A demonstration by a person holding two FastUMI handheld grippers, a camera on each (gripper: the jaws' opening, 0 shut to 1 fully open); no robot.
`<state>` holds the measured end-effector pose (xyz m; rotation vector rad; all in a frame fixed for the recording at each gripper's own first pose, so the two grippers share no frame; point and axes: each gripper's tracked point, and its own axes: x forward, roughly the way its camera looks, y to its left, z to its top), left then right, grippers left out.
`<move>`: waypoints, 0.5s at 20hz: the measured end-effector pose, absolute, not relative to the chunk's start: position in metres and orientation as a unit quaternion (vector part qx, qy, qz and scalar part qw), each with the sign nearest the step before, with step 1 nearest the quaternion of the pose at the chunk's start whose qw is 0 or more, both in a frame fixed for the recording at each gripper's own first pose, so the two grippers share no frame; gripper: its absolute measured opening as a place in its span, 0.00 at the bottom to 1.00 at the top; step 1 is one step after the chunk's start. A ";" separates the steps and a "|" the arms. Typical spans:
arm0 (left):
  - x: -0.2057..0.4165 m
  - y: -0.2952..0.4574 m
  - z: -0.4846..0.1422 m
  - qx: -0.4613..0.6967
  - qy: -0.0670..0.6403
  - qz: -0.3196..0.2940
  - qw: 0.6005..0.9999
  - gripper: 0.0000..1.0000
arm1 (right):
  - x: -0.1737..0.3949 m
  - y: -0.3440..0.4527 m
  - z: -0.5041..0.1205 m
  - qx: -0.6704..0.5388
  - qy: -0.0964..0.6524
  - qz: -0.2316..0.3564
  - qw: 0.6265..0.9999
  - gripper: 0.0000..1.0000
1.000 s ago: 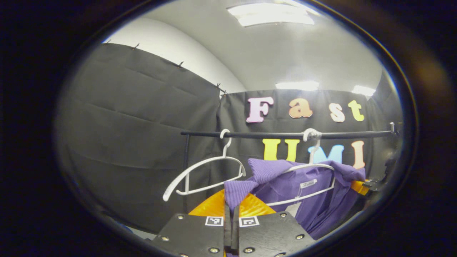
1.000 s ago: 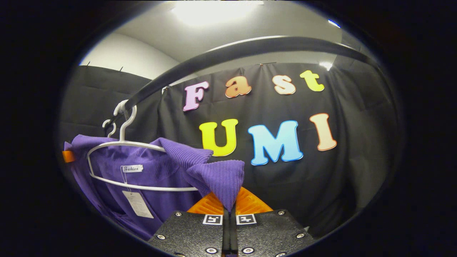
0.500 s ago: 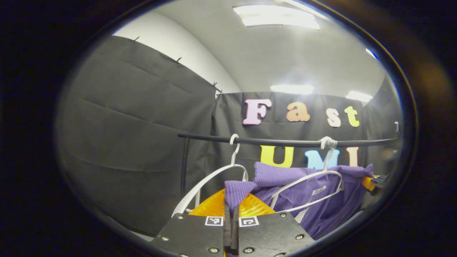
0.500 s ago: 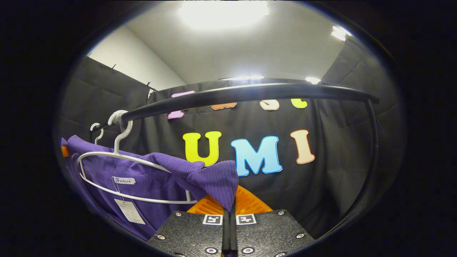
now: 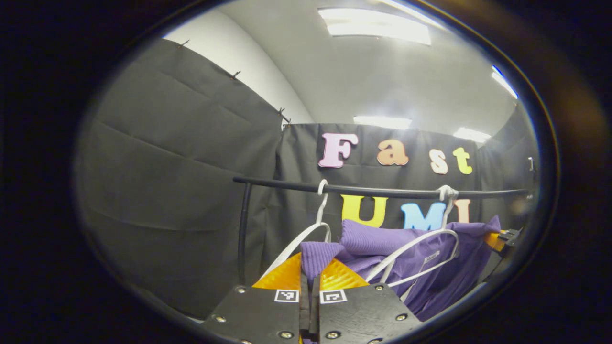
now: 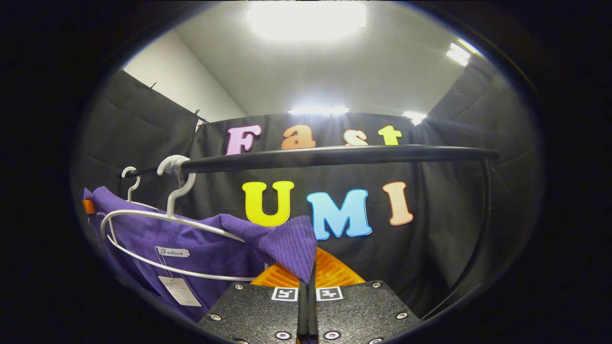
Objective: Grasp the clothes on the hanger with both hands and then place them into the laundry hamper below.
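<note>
Left gripper [image 5: 310, 291] and right gripper [image 6: 307, 286] each pinch purple top [image 6: 210, 239] on white hanger [image 6: 162, 217], under rail [image 6: 334, 155].

You were in a recording booth, not a real home: black cloth wall [image 5: 181, 157] pinned up on all sides, a plain white ceiling with strip lights [image 5: 377, 28], and a bare black clothes rail [image 6: 334, 155] at the far side.

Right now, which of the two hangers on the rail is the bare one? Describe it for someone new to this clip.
Find the black rail across the booth. Two white hangers hook over it; the empty hanger hangs nearer the rail's upright post. Unlike its neighbour, no purple garment is draped on it.
</note>
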<state>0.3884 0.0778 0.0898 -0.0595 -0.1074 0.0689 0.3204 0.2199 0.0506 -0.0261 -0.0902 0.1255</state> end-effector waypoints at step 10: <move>0.400 0.105 0.065 -0.057 -0.031 0.026 0.998 0.01 | 0.290 0.253 0.051 -0.016 -0.042 0.066 0.997 0.00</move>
